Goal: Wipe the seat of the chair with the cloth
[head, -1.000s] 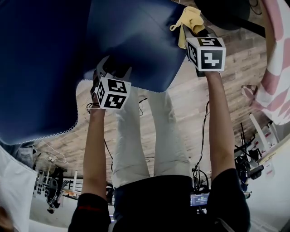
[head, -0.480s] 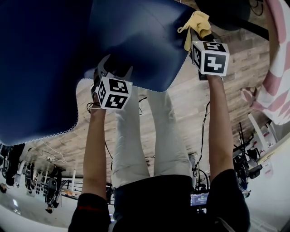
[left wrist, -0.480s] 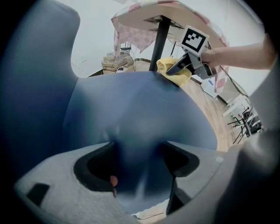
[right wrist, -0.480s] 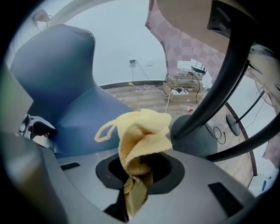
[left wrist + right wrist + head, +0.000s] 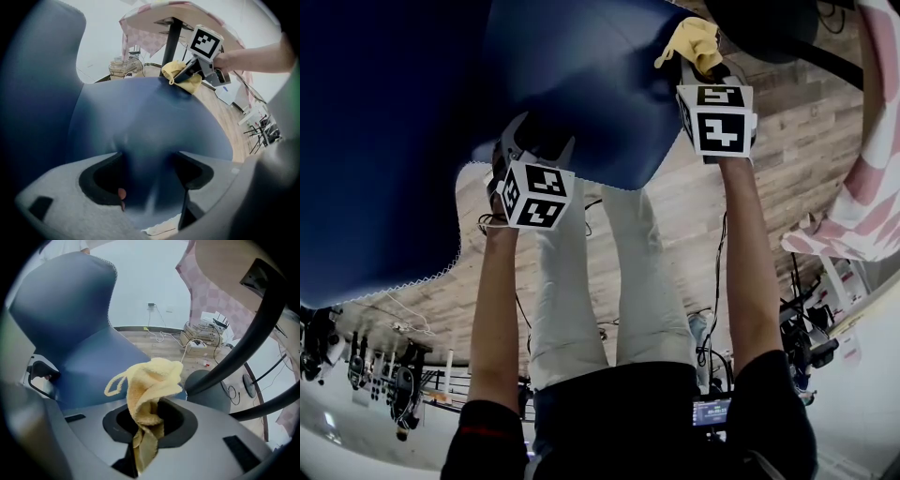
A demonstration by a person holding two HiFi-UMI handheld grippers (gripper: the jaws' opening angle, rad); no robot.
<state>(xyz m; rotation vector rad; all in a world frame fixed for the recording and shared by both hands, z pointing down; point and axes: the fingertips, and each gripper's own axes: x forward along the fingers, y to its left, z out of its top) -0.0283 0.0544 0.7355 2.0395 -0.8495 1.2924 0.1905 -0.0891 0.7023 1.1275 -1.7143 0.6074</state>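
The blue chair seat (image 5: 572, 84) fills the top of the head view, with its tall back (image 5: 65, 301) rising at the left of the right gripper view. My left gripper (image 5: 528, 150) is shut on the seat's front edge, and blue fabric is pinched between its jaws (image 5: 147, 164). My right gripper (image 5: 705, 70) is shut on a yellow terry cloth (image 5: 692, 39). The cloth rests at the seat's far right edge. In the right gripper view the cloth (image 5: 152, 385) bunches up out of the jaws (image 5: 147, 427), with a loop hanging to the left.
A table with a pink checked cover (image 5: 867, 178) stands to the right. Its black post (image 5: 243, 343) and round base (image 5: 206, 385) sit close beside the seat. Cables (image 5: 161, 336) lie on the wooden floor (image 5: 787, 159). The person's legs (image 5: 609, 281) stand just below the seat.
The right gripper and cloth shifted slightly right along the seat edge, then back left and a little farther up. The left gripper has kept its hold in the same place.
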